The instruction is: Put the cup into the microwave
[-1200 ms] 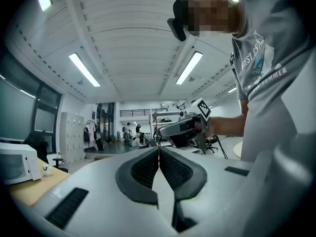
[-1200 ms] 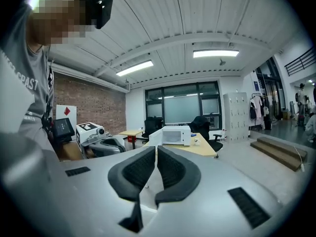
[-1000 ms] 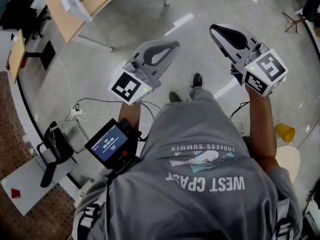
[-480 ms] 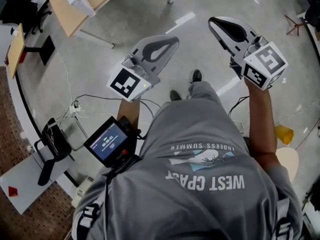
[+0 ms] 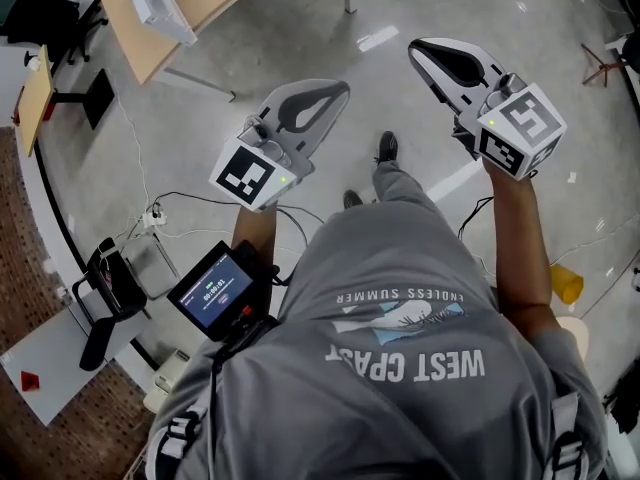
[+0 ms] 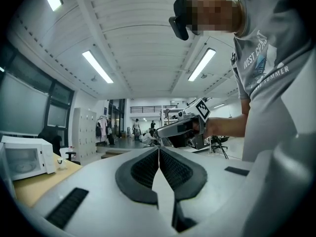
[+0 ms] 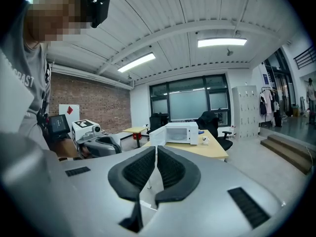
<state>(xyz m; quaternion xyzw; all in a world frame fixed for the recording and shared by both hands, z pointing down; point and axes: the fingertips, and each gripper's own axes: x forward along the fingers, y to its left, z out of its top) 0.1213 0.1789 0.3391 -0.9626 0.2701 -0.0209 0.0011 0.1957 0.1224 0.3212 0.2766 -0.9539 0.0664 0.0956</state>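
Note:
The white microwave (image 7: pixel 180 133) stands on a wooden table (image 7: pixel 212 151) with its door swung open. A small pale cup (image 7: pixel 204 140) sits just right of it on the tabletop. In the left gripper view the microwave (image 6: pixel 24 159) shows at the far left, with the cup (image 6: pixel 61 163) beside it. My left gripper (image 5: pixel 343 88) and right gripper (image 5: pixel 415 47) are held out over the floor, well short of the table. Both are shut, pads together, with nothing between them. Each gripper shows in the other's view: the right gripper (image 6: pixel 180 130) and the left gripper (image 7: pixel 98 142).
The wooden table (image 5: pixel 150 38) lies ahead to the left in the head view. Cables (image 5: pixel 180 203) trail over the grey floor by a low stand (image 5: pixel 110 288) at my left. A yellow object (image 5: pixel 566 283) sits on the floor at right. Office chairs (image 7: pixel 212 120) stand behind the table.
The person has stepped forward, so floor and table have slid through the head view. Both grippers have shifted slightly with the step and stay shut.

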